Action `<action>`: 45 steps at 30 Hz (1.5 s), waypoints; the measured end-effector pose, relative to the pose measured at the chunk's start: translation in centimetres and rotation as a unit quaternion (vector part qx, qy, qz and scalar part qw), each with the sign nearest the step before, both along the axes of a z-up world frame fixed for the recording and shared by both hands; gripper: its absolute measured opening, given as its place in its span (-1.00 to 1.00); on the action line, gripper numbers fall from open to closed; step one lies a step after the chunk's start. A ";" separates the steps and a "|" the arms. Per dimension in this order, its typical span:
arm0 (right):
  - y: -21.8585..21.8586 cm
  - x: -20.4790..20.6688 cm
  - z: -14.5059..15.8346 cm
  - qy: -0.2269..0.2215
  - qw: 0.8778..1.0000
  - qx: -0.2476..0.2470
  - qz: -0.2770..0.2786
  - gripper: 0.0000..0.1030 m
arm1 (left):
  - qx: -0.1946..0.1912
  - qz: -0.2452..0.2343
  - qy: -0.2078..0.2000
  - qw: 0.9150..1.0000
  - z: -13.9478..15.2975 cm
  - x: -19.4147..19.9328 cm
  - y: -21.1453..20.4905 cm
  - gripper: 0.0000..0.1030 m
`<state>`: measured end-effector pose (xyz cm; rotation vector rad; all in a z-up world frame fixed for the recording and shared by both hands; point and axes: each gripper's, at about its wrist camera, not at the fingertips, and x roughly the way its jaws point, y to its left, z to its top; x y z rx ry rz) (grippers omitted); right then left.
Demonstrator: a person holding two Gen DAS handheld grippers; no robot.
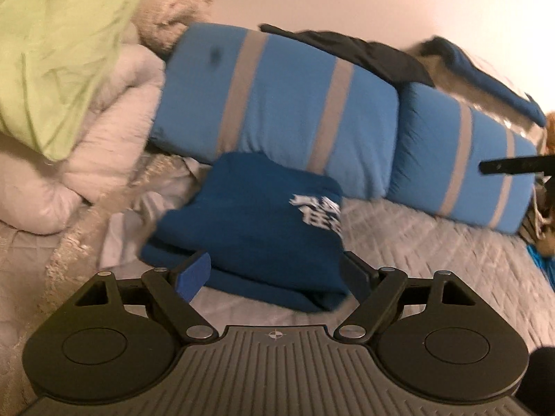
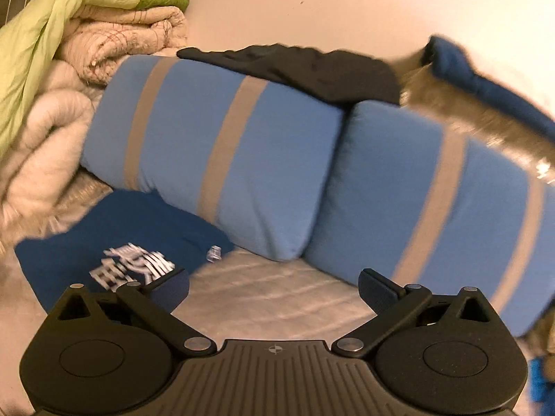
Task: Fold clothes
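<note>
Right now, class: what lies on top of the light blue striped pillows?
A black garment is draped over the pillows where they meet. Whatever it covers of the pillow tops is hidden.

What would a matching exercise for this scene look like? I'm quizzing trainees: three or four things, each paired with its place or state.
Things:
1. dark blue shirt
2. black garment
3. green quilt
4. right gripper

Places or states:
A. on top of the striped pillows
B. open, holding nothing
C. folded on the bed
D. atop the pile of blankets

Pairs: 1-C, 2-A, 3-D, 4-B
</note>
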<state>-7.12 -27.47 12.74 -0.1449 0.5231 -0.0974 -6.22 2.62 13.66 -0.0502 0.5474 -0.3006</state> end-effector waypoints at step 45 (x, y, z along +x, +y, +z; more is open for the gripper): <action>-24.9 -29.1 -20.6 0.063 0.971 0.131 -0.191 1.00 | 0.102 0.029 0.078 0.991 -9.6 -3.3 1.0 0.59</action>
